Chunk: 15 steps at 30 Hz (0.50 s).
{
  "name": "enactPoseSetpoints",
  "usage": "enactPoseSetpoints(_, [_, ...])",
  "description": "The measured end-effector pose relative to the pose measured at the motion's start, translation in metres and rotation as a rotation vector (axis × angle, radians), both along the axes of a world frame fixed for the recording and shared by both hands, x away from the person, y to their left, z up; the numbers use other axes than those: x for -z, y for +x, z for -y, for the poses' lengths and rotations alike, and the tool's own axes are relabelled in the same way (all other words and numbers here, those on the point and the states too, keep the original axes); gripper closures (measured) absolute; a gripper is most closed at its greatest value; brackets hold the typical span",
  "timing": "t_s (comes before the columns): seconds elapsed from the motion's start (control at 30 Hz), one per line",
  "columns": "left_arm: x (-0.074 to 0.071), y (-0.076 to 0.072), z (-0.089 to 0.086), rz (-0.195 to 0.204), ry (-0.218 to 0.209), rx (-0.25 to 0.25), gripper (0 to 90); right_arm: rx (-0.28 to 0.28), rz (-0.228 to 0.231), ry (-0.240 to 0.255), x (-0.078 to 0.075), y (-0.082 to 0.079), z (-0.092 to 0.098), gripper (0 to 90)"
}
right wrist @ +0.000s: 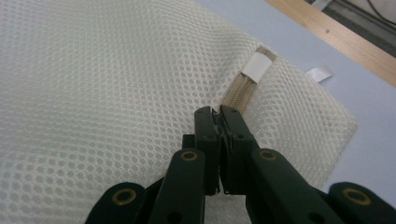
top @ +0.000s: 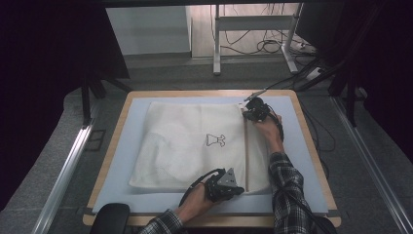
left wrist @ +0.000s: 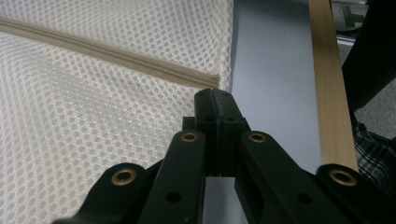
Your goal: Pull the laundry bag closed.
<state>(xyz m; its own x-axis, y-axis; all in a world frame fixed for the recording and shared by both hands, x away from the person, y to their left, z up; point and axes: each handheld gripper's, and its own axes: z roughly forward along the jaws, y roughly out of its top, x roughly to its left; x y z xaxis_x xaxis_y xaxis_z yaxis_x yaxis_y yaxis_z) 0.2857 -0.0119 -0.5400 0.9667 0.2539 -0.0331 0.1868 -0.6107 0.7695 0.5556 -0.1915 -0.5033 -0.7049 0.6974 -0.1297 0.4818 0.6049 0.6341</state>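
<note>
- Zipping or unzipping the white mesh laundry bag [top: 190,146]; direction can't be told. The bag lies flat on the blue mat [top: 302,161] at bench [top: 311,146] centre, small printed logo [top: 215,140] mid-panel.
- Beige zipper [top: 247,151] runs from 12 to 6 o'clock along the bag's 3 o'clock side.
- Right tongs [top: 252,113] sit at the 1 o'clock corner, jaws shut on what looks like the zipper slider [right wrist: 219,122], just short of the white end tab [right wrist: 258,65]. Pull is too small to confirm.
- Left tongs [top: 237,189] sit at the bag's 5 o'clock corner, jaws fully closed at the zipper's near end [left wrist: 212,83]. They probably pinch the bag edge as an anchor, but can't see fabric between the pads.
- Judged step: slider grasped, near end braced, run not yet made.
- Next move: draw the right tongs straight along the teeth toward 6 o'clock while the left holds tension. Keep the pull low and in line, or mesh bunches and the slider jams.
</note>
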Motion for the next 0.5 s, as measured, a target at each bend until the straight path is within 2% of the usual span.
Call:
enactPoseSetpoints(0.07, [-0.0002, 0.0002, -0.0001, -0.003, 0.001, 0.000, 90.0, -0.007, -0.029, 0.002, -0.0009, 0.0001, 0.0028, 86.1])
enactPoseSetpoints(0.17, [-0.0002, 0.0002, -0.0001, -0.006, -0.001, 0.000, 90.0, -0.012, -0.038, -0.010, -0.0016, -0.0017, 0.0052, 86.0])
enactPoseSetpoints(0.27, [-0.0001, 0.0006, -0.0002, -0.010, -0.002, 0.000, 90.0, -0.019, -0.040, -0.030, -0.0016, -0.0036, 0.0047, 85.7])
enactPoseSetpoints(0.37, [-0.0003, 0.0008, -0.0004, -0.012, -0.001, 0.000, 90.0, -0.029, -0.041, -0.072, -0.0020, -0.0056, 0.0041, 85.4])
enactPoseSetpoints(0.5, [-0.0001, 0.0009, -0.0004, -0.012, -0.003, 0.000, 89.9, -0.029, -0.037, -0.082, -0.0023, -0.0071, 0.0056, 86.2])
